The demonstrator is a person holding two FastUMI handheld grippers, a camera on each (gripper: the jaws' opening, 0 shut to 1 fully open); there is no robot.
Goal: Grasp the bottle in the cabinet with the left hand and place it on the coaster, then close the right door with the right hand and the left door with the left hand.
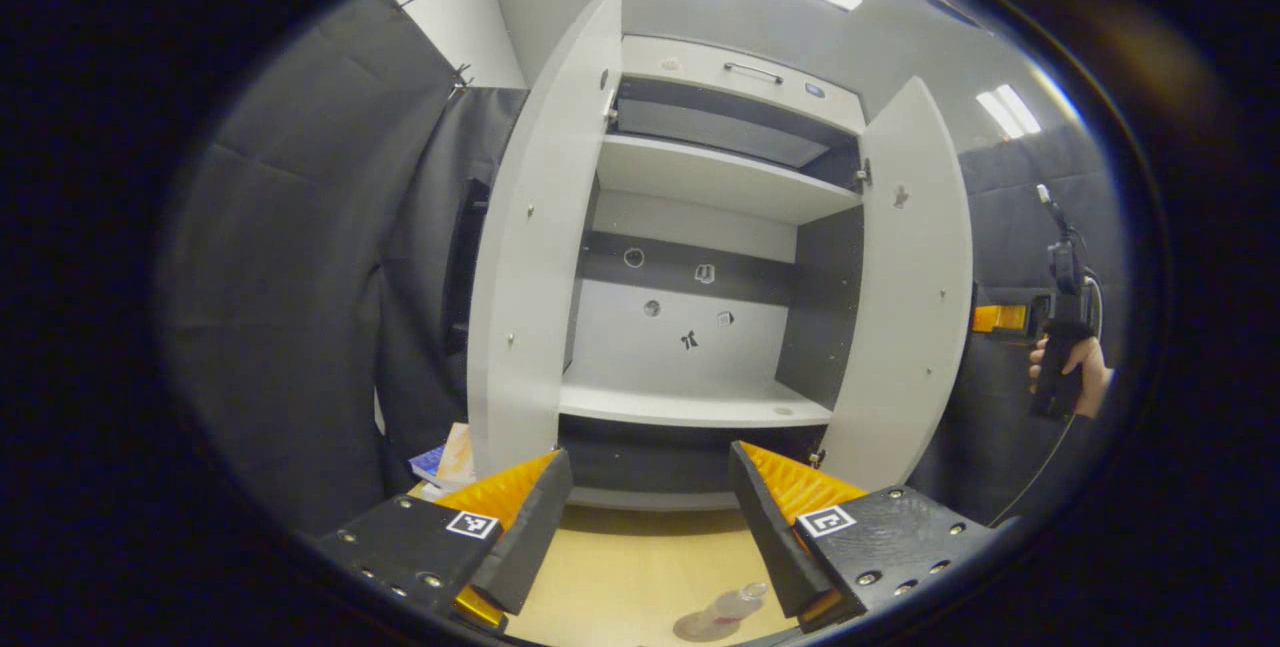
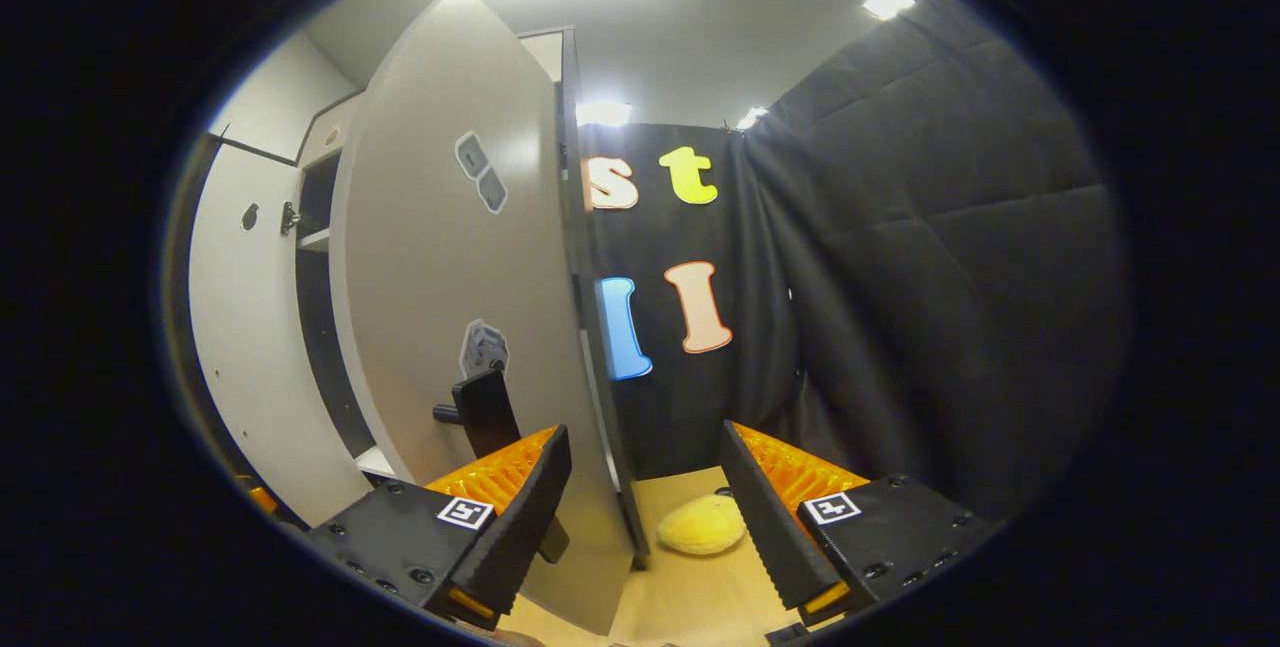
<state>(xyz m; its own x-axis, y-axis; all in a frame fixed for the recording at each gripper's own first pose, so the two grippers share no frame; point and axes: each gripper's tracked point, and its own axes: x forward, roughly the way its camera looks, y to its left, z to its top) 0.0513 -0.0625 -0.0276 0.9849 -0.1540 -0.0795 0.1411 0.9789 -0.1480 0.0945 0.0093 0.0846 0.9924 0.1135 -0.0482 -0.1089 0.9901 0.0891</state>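
Left gripper view, left to right. Left door (image 1: 535,257) stands open, edge-on. Cabinet (image 1: 690,407) shelves bare. Right door (image 1: 910,297) also open. Beyond it, far right, a hand (image 1: 1075,367) holds the right gripper (image 1: 1010,319), level with the door's outer face.

Left gripper (image 1: 650,517): jaws spread wide, nothing between them, hanging back from the cabinet above the table (image 1: 640,567). Bottle (image 1: 735,605) stands on the coaster (image 1: 700,627) at the table's near edge, so placement looks done.

Right gripper view: right door's outer face fills the left half, its dark handle (image 2: 485,412) just beyond the left finger, door edge running between the fingers. Right gripper (image 2: 645,507) gapes wide, grasping nothing. A yellow soft object (image 2: 703,525) lies on the table by the door's foot.

Step in hand, judged: close the right door. Push flat on the outer face near the free edge, follow the hinge arc, keep fingers clear of the handle and the closing gap.
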